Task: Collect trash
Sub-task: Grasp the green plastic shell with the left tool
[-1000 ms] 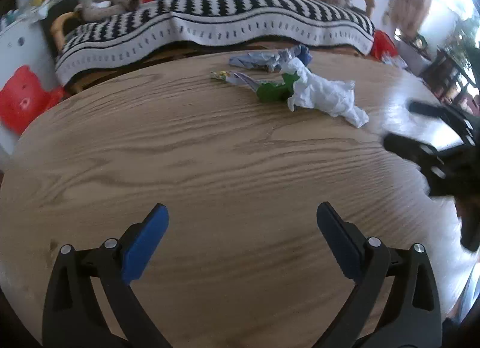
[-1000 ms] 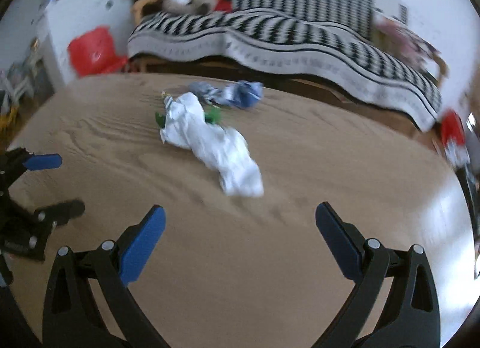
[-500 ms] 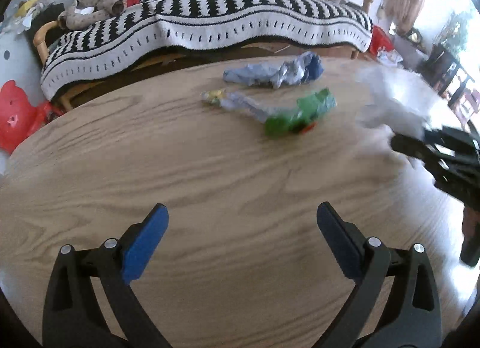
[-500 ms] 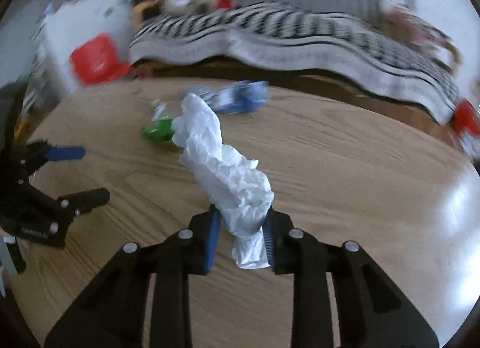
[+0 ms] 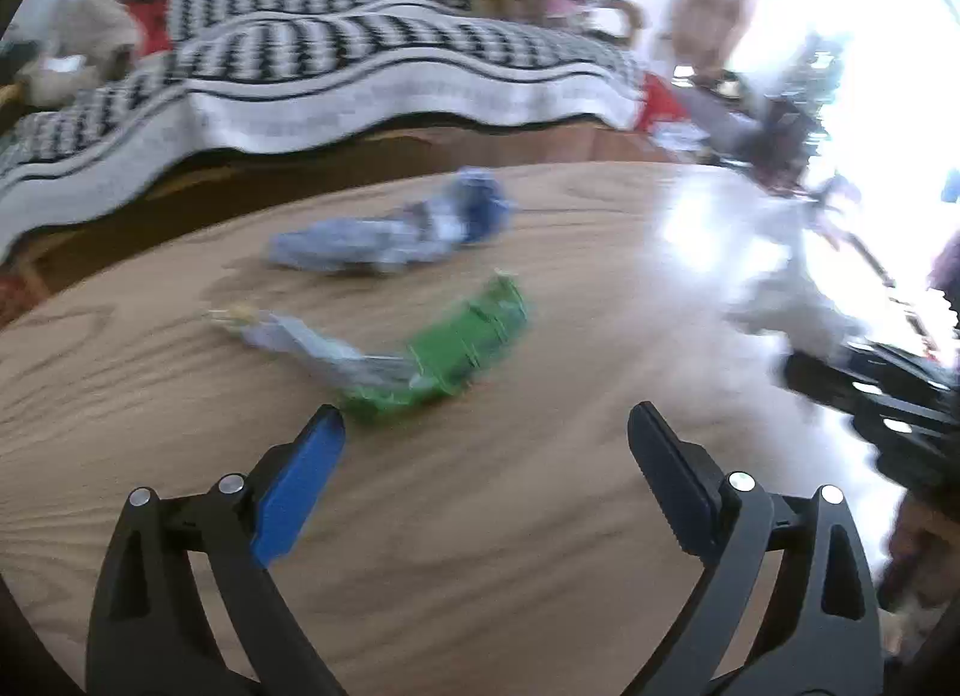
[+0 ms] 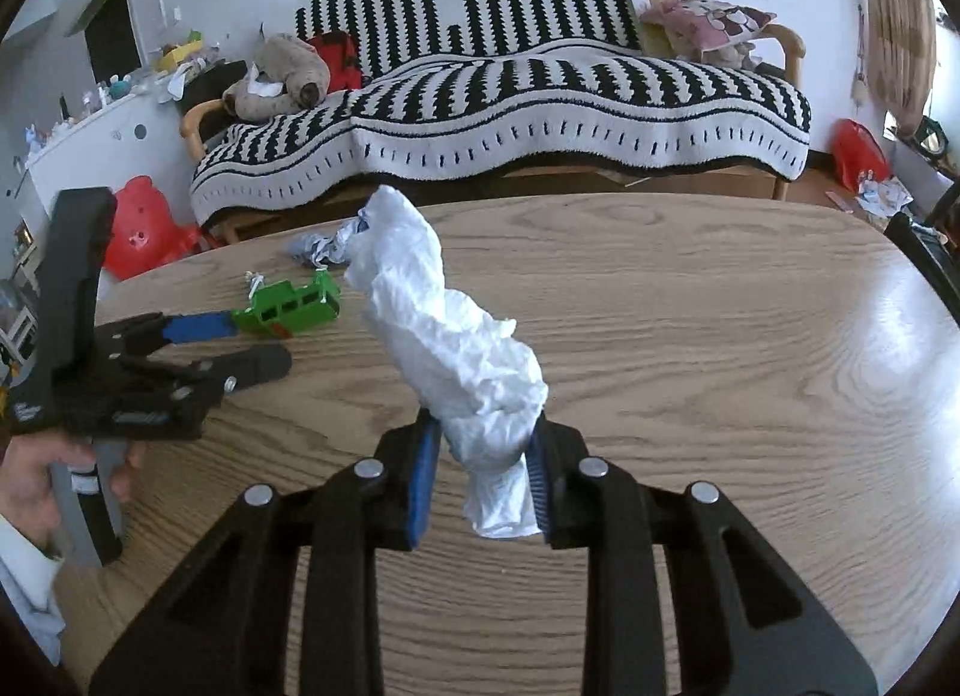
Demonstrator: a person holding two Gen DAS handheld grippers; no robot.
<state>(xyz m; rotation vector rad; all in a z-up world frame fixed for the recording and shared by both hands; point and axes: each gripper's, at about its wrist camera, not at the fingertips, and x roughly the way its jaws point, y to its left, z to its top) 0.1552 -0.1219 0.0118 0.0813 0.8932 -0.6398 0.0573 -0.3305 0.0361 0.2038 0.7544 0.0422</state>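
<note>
Now my right claw [image 6: 480, 474] clenched on white tissue wad [image 6: 456, 348]; left claw [image 5: 486, 456] spread wide, empty, near green wrapper [image 5: 462, 348] on counter [image 6: 720, 336].

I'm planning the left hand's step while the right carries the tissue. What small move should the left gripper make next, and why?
Probably ease the left gripper forward and down over the green wrapper, then close. Its jaws stand open and empty just short of it, the wrapper lies flat on the table, and the right gripper is already shut on the white tissue.
</note>
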